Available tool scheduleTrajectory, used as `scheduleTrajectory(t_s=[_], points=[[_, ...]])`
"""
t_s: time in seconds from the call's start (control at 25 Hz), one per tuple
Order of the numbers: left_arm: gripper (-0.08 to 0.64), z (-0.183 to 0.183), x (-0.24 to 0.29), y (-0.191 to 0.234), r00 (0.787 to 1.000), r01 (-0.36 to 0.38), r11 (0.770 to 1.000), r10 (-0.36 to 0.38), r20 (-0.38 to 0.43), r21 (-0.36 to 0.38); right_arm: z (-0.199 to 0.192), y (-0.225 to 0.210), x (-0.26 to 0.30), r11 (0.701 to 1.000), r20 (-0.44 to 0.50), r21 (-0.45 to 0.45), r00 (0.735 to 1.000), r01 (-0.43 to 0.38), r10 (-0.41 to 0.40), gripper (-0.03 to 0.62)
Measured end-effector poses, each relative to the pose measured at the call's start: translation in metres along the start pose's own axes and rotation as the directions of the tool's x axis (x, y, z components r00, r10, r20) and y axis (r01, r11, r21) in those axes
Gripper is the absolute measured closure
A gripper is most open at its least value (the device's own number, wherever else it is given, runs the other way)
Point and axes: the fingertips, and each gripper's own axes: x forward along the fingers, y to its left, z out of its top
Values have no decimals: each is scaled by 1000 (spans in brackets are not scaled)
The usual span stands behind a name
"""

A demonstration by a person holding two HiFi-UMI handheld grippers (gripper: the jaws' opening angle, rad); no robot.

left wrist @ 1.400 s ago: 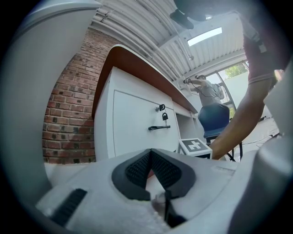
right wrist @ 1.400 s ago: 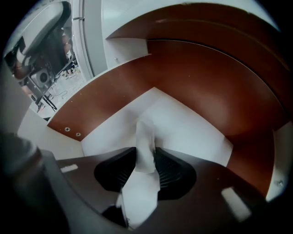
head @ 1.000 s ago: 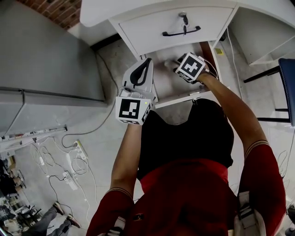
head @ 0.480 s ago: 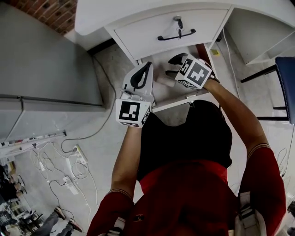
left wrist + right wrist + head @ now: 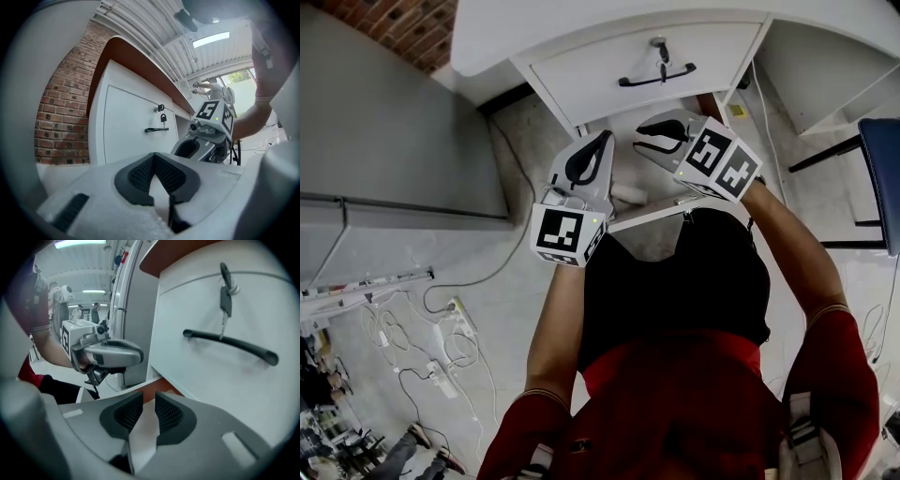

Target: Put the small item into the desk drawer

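The lower desk drawer [image 5: 658, 209] stands pulled out below the shut upper one. A small pale roll [image 5: 628, 194] lies inside it near the front edge, with nothing holding it. My right gripper [image 5: 641, 129] hovers above the open drawer, clear of the roll. Its jaws [image 5: 149, 398] are closing with a narrow gap left and nothing between them. My left gripper [image 5: 604, 137] hangs over the drawer's left side, its pads [image 5: 140, 174] meeting at the tip, empty. Each gripper view shows the other gripper: the right one [image 5: 206, 136] and the left one [image 5: 110, 352].
The upper drawer carries a black handle [image 5: 656, 73] and a key [image 5: 661, 49] in its lock. A grey cabinet [image 5: 394, 141] stands at the left and a blue chair [image 5: 886, 178] at the right. Cables and power strips [image 5: 441, 328] lie on the floor.
My right gripper has lifted out of the drawer and drawn back to the right, its jaws narrowing. The small roll stays behind in the drawer. My left gripper has barely moved.
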Motion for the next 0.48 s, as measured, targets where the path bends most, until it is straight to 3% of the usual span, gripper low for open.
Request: scheduleTrajectory(t_s=[0.2, 0.36, 0.48], points=[[554, 17, -3, -4, 1000, 15, 1000, -15, 5, -6, 31, -3, -29, 998, 141, 34, 988, 61, -65, 579], [555, 38, -5, -11, 1000, 31, 1000, -31, -7, -7, 48, -2, -56, 994, 205, 72, 974, 85, -98, 580], [554, 60, -6, -18, 999, 37, 999, -36, 13, -20, 65, -5, -79, 988, 295, 125, 947, 92, -126, 580]])
